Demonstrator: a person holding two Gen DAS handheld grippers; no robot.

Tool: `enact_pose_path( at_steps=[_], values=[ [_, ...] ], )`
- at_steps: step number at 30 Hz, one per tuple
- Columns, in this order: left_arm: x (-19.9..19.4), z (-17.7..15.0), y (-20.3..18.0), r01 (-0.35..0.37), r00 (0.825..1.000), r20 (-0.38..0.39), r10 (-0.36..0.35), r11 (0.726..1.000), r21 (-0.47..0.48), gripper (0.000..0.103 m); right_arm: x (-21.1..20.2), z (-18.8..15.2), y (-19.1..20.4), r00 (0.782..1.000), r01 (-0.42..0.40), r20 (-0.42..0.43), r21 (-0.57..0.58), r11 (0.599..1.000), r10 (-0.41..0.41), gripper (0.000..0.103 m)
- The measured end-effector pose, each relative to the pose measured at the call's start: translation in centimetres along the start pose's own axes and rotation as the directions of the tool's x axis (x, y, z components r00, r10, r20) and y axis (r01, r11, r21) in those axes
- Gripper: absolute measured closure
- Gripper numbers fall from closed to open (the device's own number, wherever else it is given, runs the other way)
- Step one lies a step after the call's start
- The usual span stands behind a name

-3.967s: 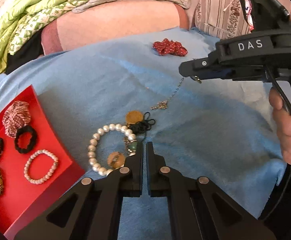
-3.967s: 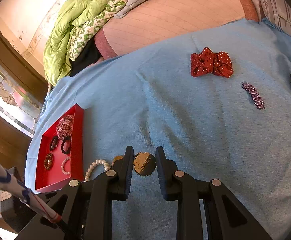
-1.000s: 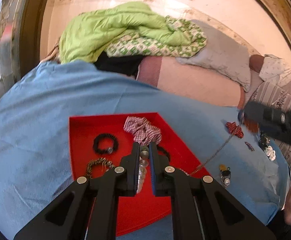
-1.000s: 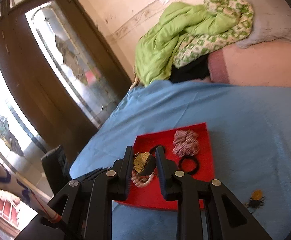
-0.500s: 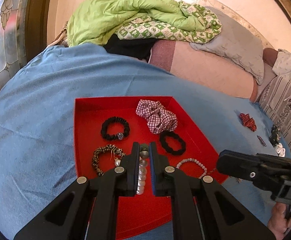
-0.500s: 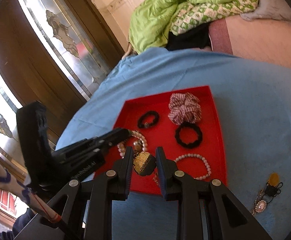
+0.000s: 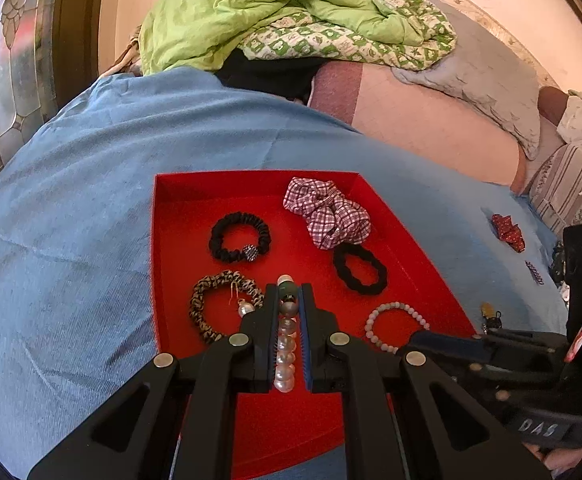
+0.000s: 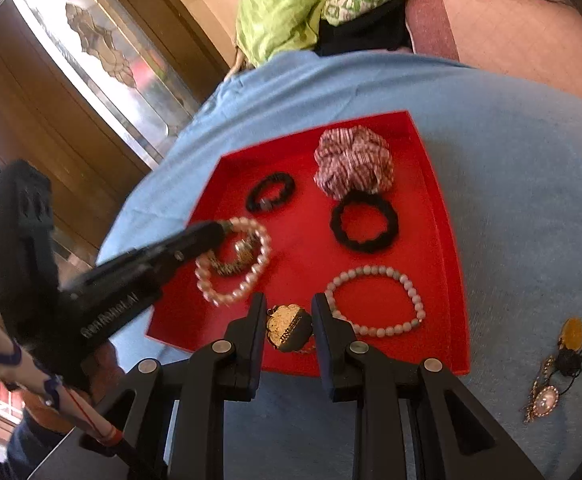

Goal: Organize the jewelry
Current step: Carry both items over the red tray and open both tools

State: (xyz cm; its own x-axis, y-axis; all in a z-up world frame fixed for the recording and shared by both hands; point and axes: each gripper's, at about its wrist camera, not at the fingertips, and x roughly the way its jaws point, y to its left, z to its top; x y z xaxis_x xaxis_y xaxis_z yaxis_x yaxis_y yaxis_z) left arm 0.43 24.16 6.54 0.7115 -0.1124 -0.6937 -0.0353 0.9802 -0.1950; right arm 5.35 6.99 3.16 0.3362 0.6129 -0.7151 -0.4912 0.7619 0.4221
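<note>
A red tray (image 7: 179, 240) lies on the blue cloth. My left gripper (image 7: 289, 292) hangs over its near half, shut on a white pearl bracelet (image 7: 285, 354) whose beads run between the fingers. In the right wrist view the left gripper (image 8: 220, 227) holds the pearl bracelet (image 8: 227, 300) as a ring above a leopard-print hair tie (image 8: 231, 266). My right gripper (image 8: 287, 304) is shut on a gold pendant (image 8: 289, 326) over the tray's (image 8: 443, 240) front edge. A thin chain trails under the pendant.
The tray holds a checked scrunchie (image 7: 329, 212), two black hair ties (image 7: 239, 238) (image 7: 361, 268) and a pale bead bracelet (image 7: 395, 326). Right of the tray, on the cloth, lie an amber pendant with black cord (image 8: 571, 340) and a red dotted bow (image 7: 509, 232). Bedding is piled behind.
Both grippers have come down toward the tray, the right one more. The right gripper with its pendant now sits at the tray's front edge, close beside the left gripper.
</note>
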Motion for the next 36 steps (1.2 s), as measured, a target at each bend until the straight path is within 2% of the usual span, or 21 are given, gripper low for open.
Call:
enact_pose_path(
  at_steps=[9,36],
  values=[
    [0.49,-0.17,0.00,-0.021,0.999,-0.025,0.021,1.000,0.011,0.094,1.13,-0.57,-0.27,0.999,0.028,-0.037,-0.014,1.000,-0.028,0.078],
    [0.99,-0.34,-0.26,-0.062,0.997,-0.042,0.063,0.997,0.035,0.094,0.96,-0.86,0.25,0.997,0.075,-0.029,-0.063,0.995,-0.077,0.077]
  ],
)
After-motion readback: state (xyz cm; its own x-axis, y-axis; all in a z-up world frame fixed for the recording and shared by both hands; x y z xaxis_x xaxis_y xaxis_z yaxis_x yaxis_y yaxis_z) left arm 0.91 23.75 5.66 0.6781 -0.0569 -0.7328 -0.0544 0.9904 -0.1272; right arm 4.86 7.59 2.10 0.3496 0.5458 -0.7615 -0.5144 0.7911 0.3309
